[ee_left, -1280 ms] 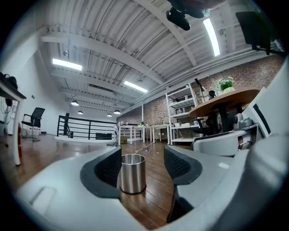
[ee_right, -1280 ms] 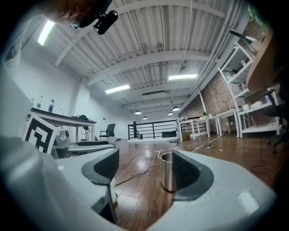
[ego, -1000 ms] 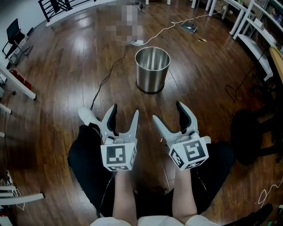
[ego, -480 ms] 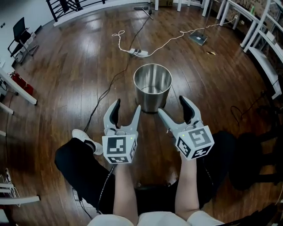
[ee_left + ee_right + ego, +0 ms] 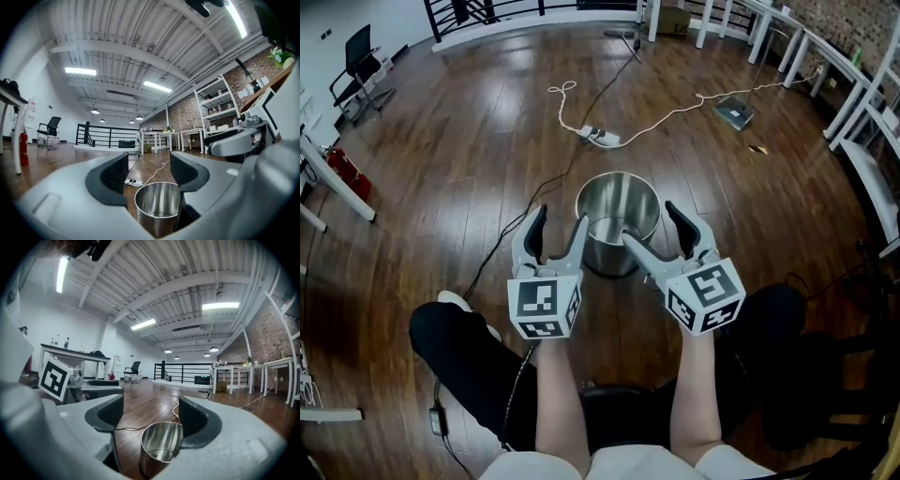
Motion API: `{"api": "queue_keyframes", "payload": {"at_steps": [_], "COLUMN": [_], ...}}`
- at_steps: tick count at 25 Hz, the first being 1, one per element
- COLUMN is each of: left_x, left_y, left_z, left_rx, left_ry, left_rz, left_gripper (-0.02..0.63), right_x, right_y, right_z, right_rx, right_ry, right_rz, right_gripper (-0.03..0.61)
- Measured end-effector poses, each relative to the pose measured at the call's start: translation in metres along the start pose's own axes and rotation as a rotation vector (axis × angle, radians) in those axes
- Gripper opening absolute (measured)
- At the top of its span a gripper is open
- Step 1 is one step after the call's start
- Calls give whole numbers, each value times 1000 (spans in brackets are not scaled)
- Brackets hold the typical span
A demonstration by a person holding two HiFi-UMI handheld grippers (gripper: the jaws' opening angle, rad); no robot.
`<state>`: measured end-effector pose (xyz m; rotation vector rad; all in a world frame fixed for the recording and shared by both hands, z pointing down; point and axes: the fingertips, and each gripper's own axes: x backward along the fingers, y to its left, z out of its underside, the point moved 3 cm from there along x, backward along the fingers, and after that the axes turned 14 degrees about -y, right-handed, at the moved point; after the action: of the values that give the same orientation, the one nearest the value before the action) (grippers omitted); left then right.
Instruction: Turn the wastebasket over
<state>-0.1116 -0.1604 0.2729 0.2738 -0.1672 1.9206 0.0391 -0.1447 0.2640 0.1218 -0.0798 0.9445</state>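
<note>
A shiny steel wastebasket stands upright on the wood floor with its mouth up and nothing inside. My left gripper is held level at its near left side, jaws open and empty. My right gripper is at its near right side, also open and empty. In the left gripper view the wastebasket sits low and just ahead between the open jaws of the left gripper. The right gripper view shows the wastebasket the same way, below the right gripper. Neither gripper appears to touch it.
A white power strip with a white cable lies beyond the basket. A black cable runs along the floor at the left. White table legs stand at the right, a black chair at the far left. The person's legs are below the grippers.
The person has come closer to the wastebasket. Both grippers have moved forward, from well short of it to either side of its near rim. Their jaws stay open.
</note>
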Motion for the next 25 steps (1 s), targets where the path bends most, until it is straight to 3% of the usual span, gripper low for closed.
{"api": "queue_keyframes", "payload": {"at_steps": [6,13,17,21,25], "left_x": [-31,-36,-30,-14,-9], "left_y": [7,27,38,50,69], "left_z": [7,29,56,91,112], "left_rx": [-18,12,-1,8,58], "left_ry": [-7,10,67,150,192], "left_rz": [-32,-121,-156,-209,-290], "left_gripper": [297,256,253,253,253], "right_x": [-33,-66,-88,-104,-125], "right_y": [-25,12,27,42,50], "right_z": [27,112,175,221,247], "right_rx": [46,83,113,80,197], "right_ry": [123,385,535,598,685], "right_rz": [-115,-354,-416,-480,-516], "right_gripper": [354,353,294,196,133]}}
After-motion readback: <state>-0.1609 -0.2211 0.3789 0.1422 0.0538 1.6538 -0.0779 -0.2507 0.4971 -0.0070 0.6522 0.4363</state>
